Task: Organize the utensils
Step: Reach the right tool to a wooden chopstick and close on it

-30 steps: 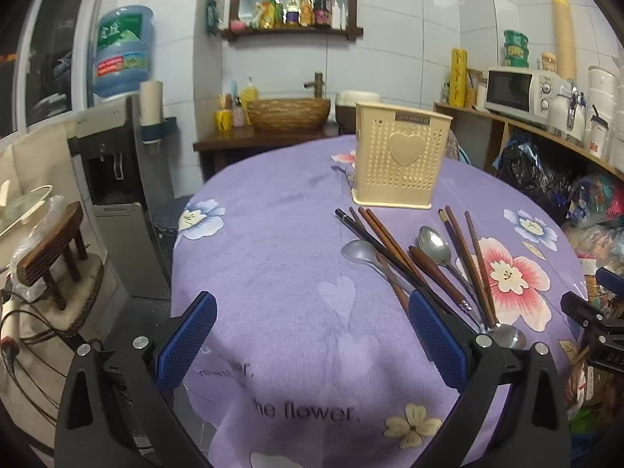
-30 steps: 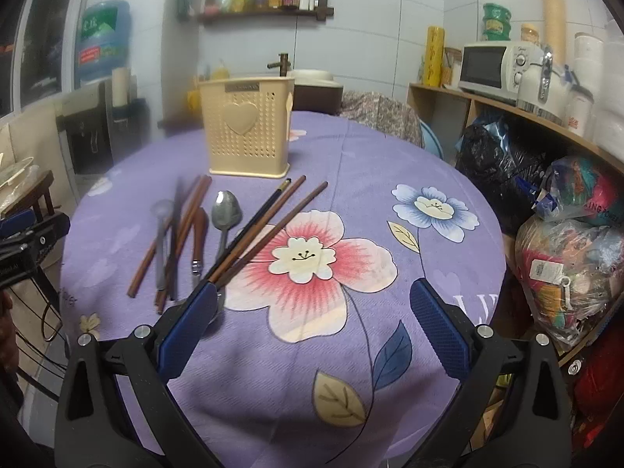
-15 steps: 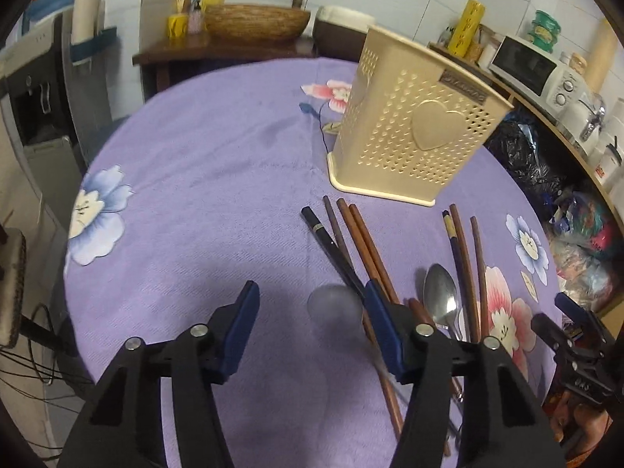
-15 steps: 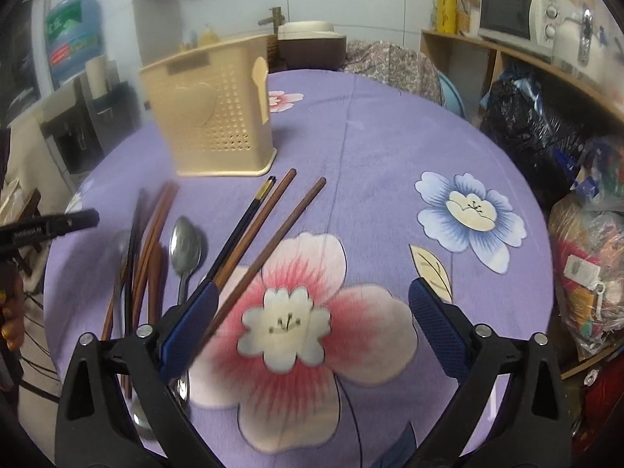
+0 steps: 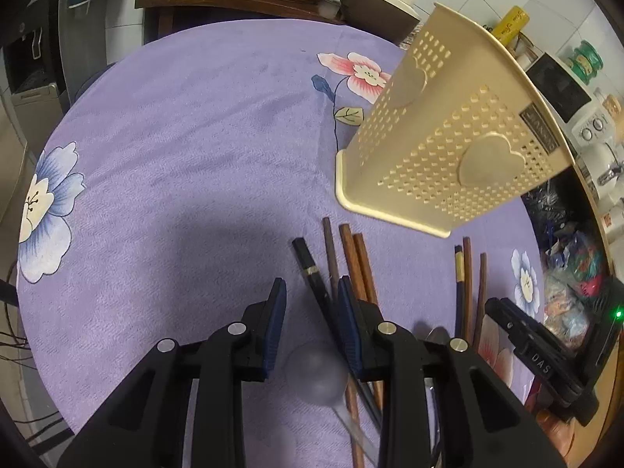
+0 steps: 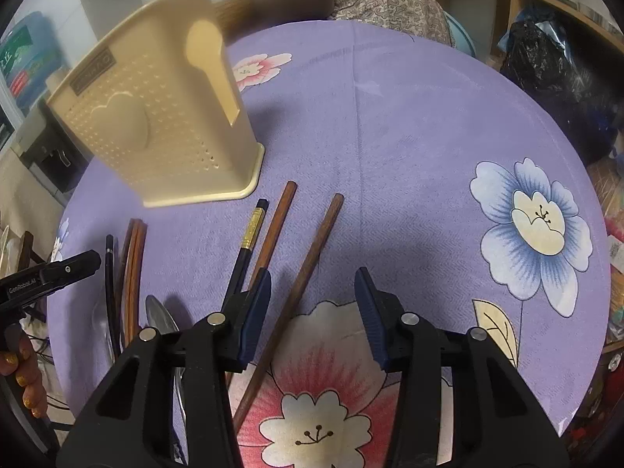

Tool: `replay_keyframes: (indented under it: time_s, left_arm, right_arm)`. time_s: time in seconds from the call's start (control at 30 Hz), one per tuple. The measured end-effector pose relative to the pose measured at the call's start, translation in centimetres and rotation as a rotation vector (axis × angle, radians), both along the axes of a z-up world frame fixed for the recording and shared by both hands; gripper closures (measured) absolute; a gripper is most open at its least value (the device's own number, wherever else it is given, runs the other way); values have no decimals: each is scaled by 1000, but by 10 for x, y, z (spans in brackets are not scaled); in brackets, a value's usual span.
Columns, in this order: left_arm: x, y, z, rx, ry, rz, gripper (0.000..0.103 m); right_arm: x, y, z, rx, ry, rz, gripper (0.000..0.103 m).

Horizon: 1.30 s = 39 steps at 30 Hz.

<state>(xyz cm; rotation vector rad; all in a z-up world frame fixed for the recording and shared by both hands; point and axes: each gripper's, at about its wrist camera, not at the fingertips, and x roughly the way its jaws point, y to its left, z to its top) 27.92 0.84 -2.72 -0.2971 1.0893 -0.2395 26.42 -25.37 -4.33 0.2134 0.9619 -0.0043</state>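
Left tool (image 5: pixel 308 296): pitched steeply downward, jaws closing, gap narrow; whether anything sits between the blue pads (image 5: pixel 275 323) is unclear. Right tool (image 6: pixel 312 284): same downward pitch, jaws closing, gap wider. A hand (image 6: pixel 21 370) grips the left tool's handle.

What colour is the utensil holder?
Cream holder, perforated, with heart shapes; clearest in the left wrist view.

1 cream utensil holder (image 5: pixel 448 156), 7 chopsticks (image 5: pixel 353 261) showing in the left view, 2 spoons (image 5: pixel 316 374), 2 tools (image 6: pixel 310 306), all over 1 counter (image 5: pixel 195 156).
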Motion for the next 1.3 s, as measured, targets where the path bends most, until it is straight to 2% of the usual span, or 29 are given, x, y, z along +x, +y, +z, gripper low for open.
replay_keyframes:
  time_s: [0.13, 0.33, 0.4, 0.53, 0.7, 0.9, 1.0, 1.1, 1.3]
  left_arm:
    - [7, -1, 2, 8, 1, 20, 75]
    - [13, -12, -7, 61, 41, 17, 75]
    - [12, -13, -6, 75, 31, 21, 75]
    - [13, -15, -6, 84, 34, 27, 80]
    - [15, -21, -8, 113, 34, 18, 88]
    - [28, -31, -7, 118, 39, -4, 90]
    - [33, -39, -7, 138, 33, -9, 91]
    - [39, -48, -6, 155, 22, -4, 94]
    - [47, -54, -4, 127, 13, 0, 94]
  right_arm:
    - [2, -3, 3, 4, 6, -7, 59]
    - [10, -4, -2, 6, 36, -12, 69]
    - [12, -4, -4, 11, 45, -12, 72]
    - [17, -2, -6, 7, 55, -13, 79]
    - [28, 0, -6, 3, 67, -21, 80]
    - [42, 15, -5, -55, 81, -17, 81]
    - [43, 16, -4, -77, 82, -17, 90]
    - [43, 15, -4, -75, 76, -11, 91]
    - [45, 4, 0, -18, 52, -16, 92]
